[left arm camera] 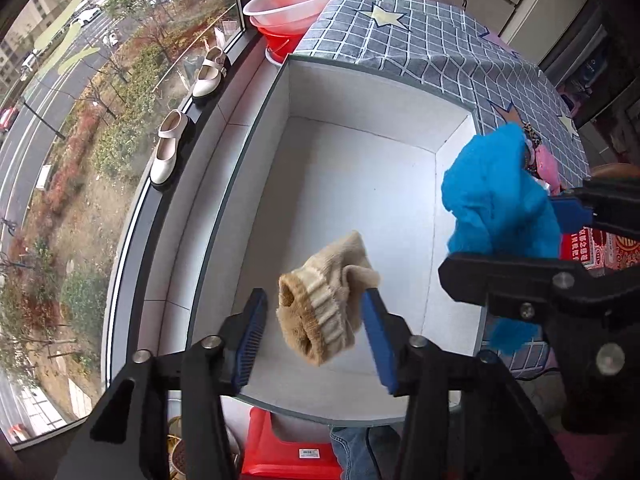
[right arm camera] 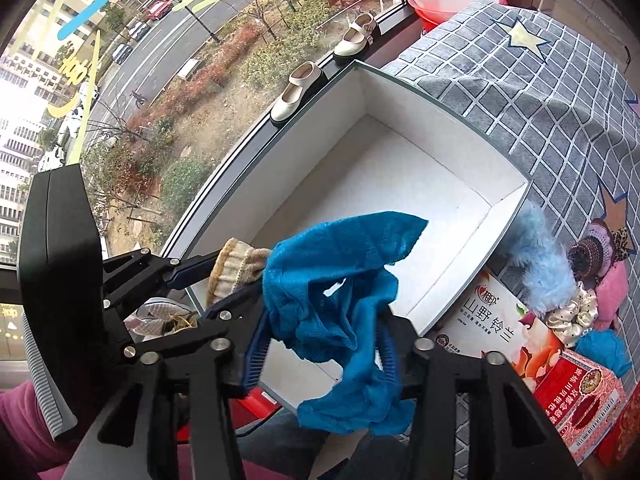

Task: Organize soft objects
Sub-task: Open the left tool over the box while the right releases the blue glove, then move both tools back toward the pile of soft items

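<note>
While both grippers hang over the open white box (left arm camera: 360, 184), we see the left gripper (left arm camera: 316, 336) with its blue pads spread apart around a beige knitted sock (left arm camera: 324, 300). The left pad stands clear of the sock, and the right pad seems to touch its edge at most, so nothing is pinched there. The sock sits between the fingers above the near part of the box floor; we cannot tell whether it rests on anything.

To the right, our right gripper (right arm camera: 320, 340) has a bright blue lacy cloth (right arm camera: 340, 280) draped between its fingers, with folds hanging over the near right rim of the box. The pads stand apart, and we cannot tell whether they press on the cloth or merely carry it.

The box stands on a counter covered with a grey checked cloth (right arm camera: 540, 92) with stars. Just beyond its right wall lie a pale blue fluffy piece (right arm camera: 544, 256), a cream scrunchie (right arm camera: 576, 316), a pink knitted item (right arm camera: 604, 248) and a printed carton (right arm camera: 504, 328). On the window sill to the far left stand two cream shoes (left arm camera: 168, 148).
</note>
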`<state>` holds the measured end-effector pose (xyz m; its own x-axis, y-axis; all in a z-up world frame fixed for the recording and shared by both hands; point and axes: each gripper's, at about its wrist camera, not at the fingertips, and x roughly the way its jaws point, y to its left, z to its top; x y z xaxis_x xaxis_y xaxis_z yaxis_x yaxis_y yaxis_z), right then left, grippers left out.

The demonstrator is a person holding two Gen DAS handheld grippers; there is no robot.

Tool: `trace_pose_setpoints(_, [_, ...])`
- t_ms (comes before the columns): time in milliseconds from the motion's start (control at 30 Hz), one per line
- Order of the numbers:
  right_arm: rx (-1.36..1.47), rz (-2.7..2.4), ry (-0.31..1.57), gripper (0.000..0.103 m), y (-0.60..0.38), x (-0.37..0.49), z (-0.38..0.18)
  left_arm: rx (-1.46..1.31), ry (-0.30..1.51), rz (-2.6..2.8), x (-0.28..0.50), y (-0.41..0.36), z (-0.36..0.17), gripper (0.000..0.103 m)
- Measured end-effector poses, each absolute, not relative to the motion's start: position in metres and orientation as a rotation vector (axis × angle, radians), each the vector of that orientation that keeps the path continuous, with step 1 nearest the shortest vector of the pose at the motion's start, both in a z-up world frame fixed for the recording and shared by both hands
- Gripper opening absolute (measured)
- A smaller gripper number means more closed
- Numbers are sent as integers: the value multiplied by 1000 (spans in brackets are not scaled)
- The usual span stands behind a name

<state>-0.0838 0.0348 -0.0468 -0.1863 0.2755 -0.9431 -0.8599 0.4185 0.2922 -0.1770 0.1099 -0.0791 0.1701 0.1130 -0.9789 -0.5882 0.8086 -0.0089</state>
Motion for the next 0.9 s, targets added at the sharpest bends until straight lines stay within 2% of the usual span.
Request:
trace_pose_setpoints(33, [-560,1121,1403,62,35,-82,-47,-443,1299,529,-177,111,-77,80])
trace_pose_setpoints(67, [-556,1115,1407,70,34,-81,-47,-452,1287,540,-177,113,-75,87])
trace_pose_setpoints(100, [-555,1098,1412,89,34,-78,-47,-465,1278,545,-177,115,-72,87])
trace_pose_setpoints(133, [-551,1081,1415,97,32,-76,-47,-480,1272,548,-176,117,-71,87])
trace_pose_setpoints(233, [-515,1040,1423,98,24,-65,-41,-513,1278,556,-170,122,-67,92])
trace_pose_setpoints(433, [-372,961,1440,98,-16,-26,-11,-505,1257,455,-136,113,-43,92])
trace_pose_setpoints(667, [-125,729,1351,100,-114,64,36,-395,1271,310,-62,82,-20,92])
trace_pose_setpoints(900, [79,430,1380,102,-231,139,11,-269,1338,212,38,54,-36,93])
